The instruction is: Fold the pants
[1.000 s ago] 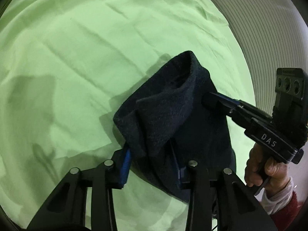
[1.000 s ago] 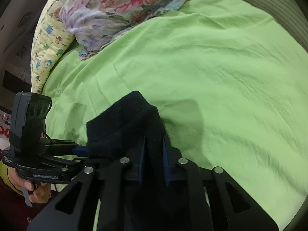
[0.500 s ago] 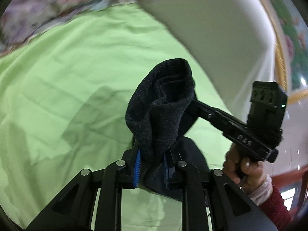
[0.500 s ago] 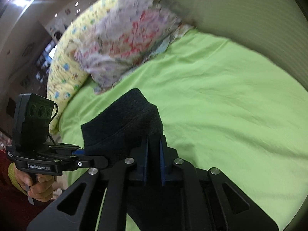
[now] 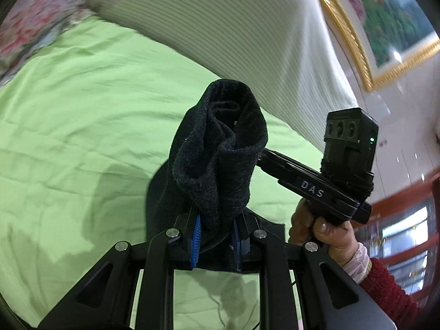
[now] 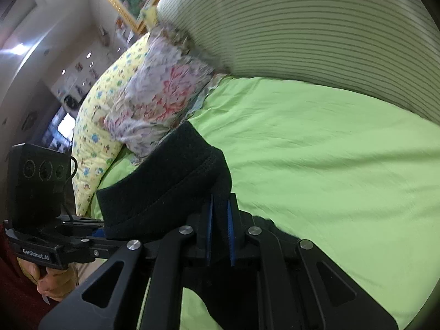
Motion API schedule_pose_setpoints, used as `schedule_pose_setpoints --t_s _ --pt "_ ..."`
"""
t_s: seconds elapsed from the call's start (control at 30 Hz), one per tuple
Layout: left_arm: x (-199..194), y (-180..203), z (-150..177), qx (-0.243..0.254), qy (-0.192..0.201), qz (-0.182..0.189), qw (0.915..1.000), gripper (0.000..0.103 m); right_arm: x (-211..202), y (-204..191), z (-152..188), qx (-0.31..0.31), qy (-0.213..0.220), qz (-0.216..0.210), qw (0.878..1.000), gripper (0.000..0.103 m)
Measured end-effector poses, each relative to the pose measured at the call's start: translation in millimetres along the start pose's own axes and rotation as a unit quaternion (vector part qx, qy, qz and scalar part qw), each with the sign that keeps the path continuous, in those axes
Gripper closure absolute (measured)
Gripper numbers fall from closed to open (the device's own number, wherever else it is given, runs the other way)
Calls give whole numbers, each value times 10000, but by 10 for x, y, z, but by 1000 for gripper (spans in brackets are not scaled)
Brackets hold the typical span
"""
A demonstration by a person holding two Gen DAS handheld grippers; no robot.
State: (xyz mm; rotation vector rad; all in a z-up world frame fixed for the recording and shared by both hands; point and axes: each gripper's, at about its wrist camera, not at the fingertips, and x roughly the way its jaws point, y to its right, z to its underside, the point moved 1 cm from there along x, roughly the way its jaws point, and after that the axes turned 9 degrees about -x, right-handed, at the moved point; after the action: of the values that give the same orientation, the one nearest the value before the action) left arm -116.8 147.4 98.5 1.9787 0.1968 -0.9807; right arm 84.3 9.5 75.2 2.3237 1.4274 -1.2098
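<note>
Right now both hand-held grippers are clamping the black pants (image 5: 220,148), which are hanging off the green bed sheet (image 5: 82,126) below them. The left hand-held gripper (image 5: 216,236) is pinching a thick bunch of the fleecy fabric between its blue pads (image 5: 195,236); its jaws have just been closing, and the cloth is filling the narrow gap between them. Above those pads the fabric is standing up in a rolled, open-topped fold, and more of it is draping down behind the fingers toward the sheet.

To the right of the left hand-held gripper, the right hand-held gripper (image 5: 261,158) is reaching in sideways, its tip buried in the same bundle, with a person's hand (image 5: 324,233) in a red sleeve gripping its handle. In its own view the right hand-held gripper (image 6: 219,229) is squeezing a thin layer of the pants (image 6: 165,189), its pads nearly together on the cloth. A seamed band of the fabric is stretching from there leftward to the left hand-held gripper (image 6: 99,231), which a second hand (image 6: 55,283) is holding.

Beyond the right hand-held gripper, floral pillows (image 6: 154,101) are lying at the far left edge of the bed, and a ribbed white headboard (image 6: 316,35) is rising behind the sheet.
</note>
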Motion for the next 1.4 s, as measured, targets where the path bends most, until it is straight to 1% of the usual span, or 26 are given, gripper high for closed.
schedule_pose_setpoints --t_s 0.13,0.27,0.53,0.63,0.8,0.97,1.03,1.17,1.2,1.23,1.3,1.37,1.4 --pt "113 324 187 348 -232 104 9991 85 -297 135 216 278 241 116 9993 93" --pt "294 632 368 688 -505 185 9962 85 -555 249 450 585 489 220 9968 94" --pt "661 1136 678 1264 -1012 248 9865 85 -938 441 871 1132 883 424 9887 94" --pt "779 1253 750 1410 -1140 252 9831 85 -1057 511 1008 1296 997 472 9854 94" --pt "1058 1416 911 1708 -1406 177 9751 85 -1189 626 1245 1574 1106 573 9797 94" --pt "1402 1522 1064 1941 -1644 -41 9671 85 -1228 768 1485 1860 1041 706 9745 96" --pt "1503 1525 1107 2005 -1756 -31 9638 84 -1246 826 1591 2004 1041 782 9710 96" --pt "1705 1534 1035 1971 -1933 -105 9611 82 -1285 913 1743 2277 1028 918 9639 98" --pt "1759 1528 1024 1935 -1993 -116 9606 79 -1301 932 1785 2365 994 1027 9611 98" --pt "1800 1521 1006 1909 -2044 -101 9600 74 -1308 945 1806 2425 982 1071 9592 98" --pt "1855 1507 986 1820 -2227 24 9578 68 -1335 965 1871 2555 954 1249 9539 98" --pt "1889 1512 970 1663 -2388 230 9564 61 -1383 982 1959 2747 908 1471 9459 98" --pt "1890 1523 961 1677 -2394 273 9559 57 -1406 978 1991 2830 934 1546 9420 98"
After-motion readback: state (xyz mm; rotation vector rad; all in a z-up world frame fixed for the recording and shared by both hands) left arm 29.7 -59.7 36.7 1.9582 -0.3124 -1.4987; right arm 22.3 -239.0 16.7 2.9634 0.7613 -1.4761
